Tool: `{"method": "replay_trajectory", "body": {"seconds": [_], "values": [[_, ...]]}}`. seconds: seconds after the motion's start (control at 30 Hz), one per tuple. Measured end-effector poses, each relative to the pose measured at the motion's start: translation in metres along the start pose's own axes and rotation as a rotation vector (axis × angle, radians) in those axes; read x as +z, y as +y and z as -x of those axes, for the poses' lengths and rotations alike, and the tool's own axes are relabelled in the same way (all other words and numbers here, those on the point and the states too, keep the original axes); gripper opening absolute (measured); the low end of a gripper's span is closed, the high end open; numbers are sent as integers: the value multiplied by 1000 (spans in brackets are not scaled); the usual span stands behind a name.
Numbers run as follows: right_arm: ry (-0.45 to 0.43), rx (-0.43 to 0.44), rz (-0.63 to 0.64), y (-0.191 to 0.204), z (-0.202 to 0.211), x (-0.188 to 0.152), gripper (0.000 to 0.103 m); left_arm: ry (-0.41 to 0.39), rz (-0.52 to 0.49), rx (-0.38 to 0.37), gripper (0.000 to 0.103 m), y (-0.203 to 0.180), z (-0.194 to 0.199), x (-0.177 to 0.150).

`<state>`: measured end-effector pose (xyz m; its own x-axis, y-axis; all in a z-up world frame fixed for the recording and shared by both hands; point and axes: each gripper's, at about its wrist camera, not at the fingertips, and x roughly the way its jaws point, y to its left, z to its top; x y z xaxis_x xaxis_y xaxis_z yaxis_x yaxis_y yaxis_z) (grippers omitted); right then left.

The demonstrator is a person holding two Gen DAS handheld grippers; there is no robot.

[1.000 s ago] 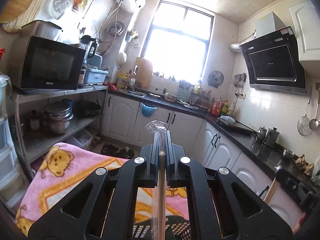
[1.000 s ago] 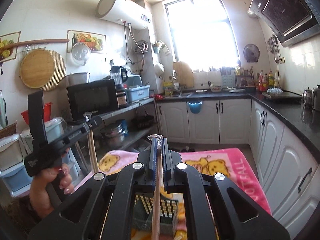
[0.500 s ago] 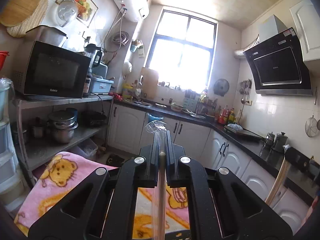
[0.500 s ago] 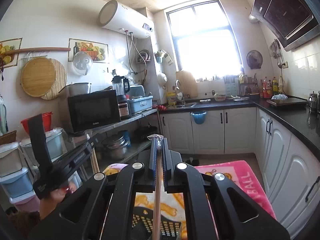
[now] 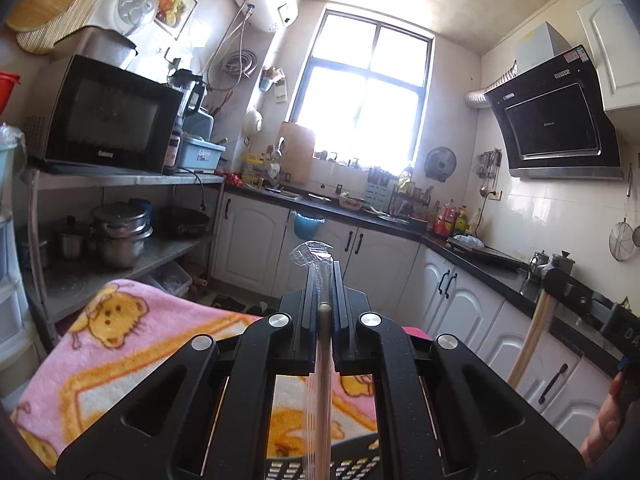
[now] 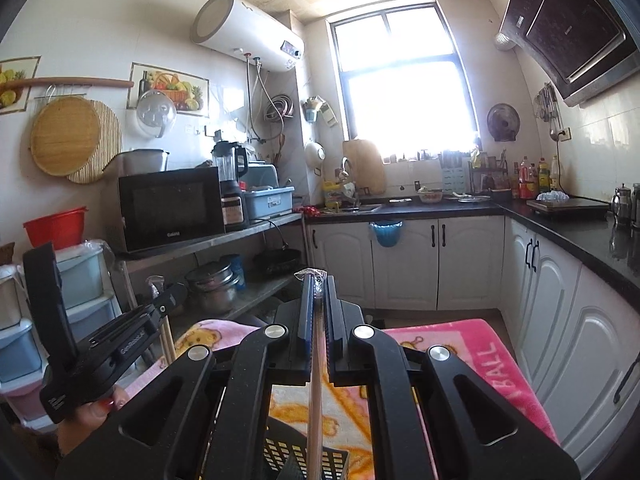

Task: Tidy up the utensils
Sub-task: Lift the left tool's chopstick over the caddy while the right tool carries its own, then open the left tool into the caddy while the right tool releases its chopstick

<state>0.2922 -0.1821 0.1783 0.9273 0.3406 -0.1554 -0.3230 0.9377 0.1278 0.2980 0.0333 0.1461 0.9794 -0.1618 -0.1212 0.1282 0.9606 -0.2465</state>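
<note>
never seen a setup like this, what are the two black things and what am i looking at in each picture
No robot here: a person holds one black handheld tool in each hand, and a wide-angle camera on each looks forward along its two fingers. One picture comes from the left tool, the other from the right tool. Each also catches the other at its edge, with part of the hand gripping it. Both are shut on a wooden stick in clear plastic wrap, probably chopsticks; the right one's stick looks the same. Below lie a pink bear blanket and a black slotted basket. What the blanket covers is hidden. Behind is a kitchen with a microwave.
</note>
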Motion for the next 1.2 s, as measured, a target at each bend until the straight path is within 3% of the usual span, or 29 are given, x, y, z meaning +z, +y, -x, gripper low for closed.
{"method": "replay_trajectory", "body": {"seconds": [0.2,0.53,0.8,0.87,0.93,1.1,1.2], "values": [[11,7,-21,1,-6,-13,5,14,-26,-8,3,-4,2,-18],[48,13,-49,-5,-3,-34,6,121,-45,16,5,-4,0,-44],[92,17,-96,-19,6,-51,8,194,-29,22,25,3,9,-56],[106,19,-108,-22,9,-56,12,204,-23,26,31,4,14,-58],[144,26,-113,-22,9,-59,26,216,-16,21,39,4,18,-60],[182,21,-89,-21,18,-69,32,213,19,23,61,7,37,-60],[202,28,-92,-22,23,-74,37,217,32,30,68,8,47,-62]]}}
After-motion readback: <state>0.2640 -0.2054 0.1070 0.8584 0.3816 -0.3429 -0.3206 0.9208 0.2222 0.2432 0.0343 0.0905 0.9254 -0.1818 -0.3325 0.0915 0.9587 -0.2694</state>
